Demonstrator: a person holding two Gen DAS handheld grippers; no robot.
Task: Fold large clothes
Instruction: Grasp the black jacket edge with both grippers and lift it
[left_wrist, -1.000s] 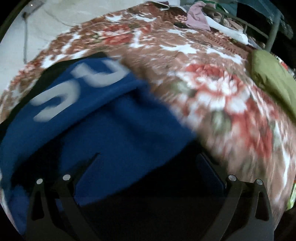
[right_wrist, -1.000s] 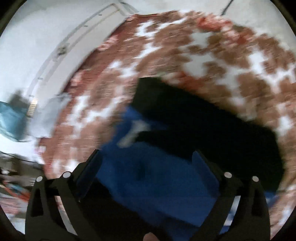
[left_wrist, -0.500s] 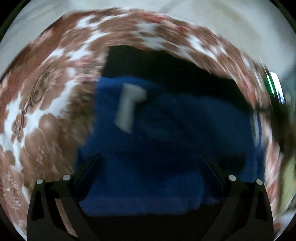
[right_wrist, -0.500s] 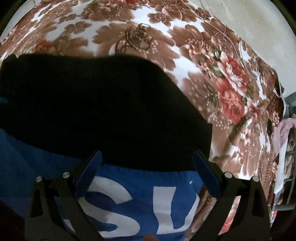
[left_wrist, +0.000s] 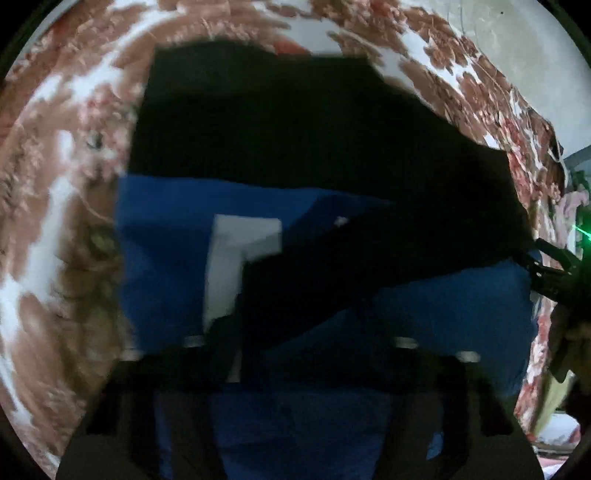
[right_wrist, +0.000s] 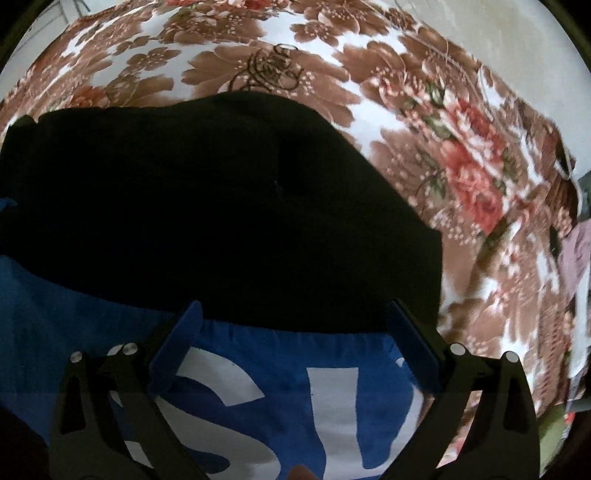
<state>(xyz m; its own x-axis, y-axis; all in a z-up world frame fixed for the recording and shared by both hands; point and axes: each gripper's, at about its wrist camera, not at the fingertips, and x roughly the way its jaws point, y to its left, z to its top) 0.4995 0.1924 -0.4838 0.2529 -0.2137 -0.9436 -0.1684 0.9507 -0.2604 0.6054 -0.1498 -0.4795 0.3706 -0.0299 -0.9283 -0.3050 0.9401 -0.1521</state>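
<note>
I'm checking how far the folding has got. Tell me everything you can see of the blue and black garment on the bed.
The garment lies spread on the floral bedcover. It looks like soft, matte fabric: a wide black section on the far side, and a bright blue section nearer the cameras with large white block letters. Its right edge curves down smoothly. The right gripper stands open over the blue-black boundary. In the blurred left wrist view, the left gripper has just been closing, with a dark flap of the fabric apparently between its jaws.

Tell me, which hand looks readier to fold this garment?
Probably left: the left tool has just been closing its jaws with the garment between them; the right tool hangs open above it.
</note>
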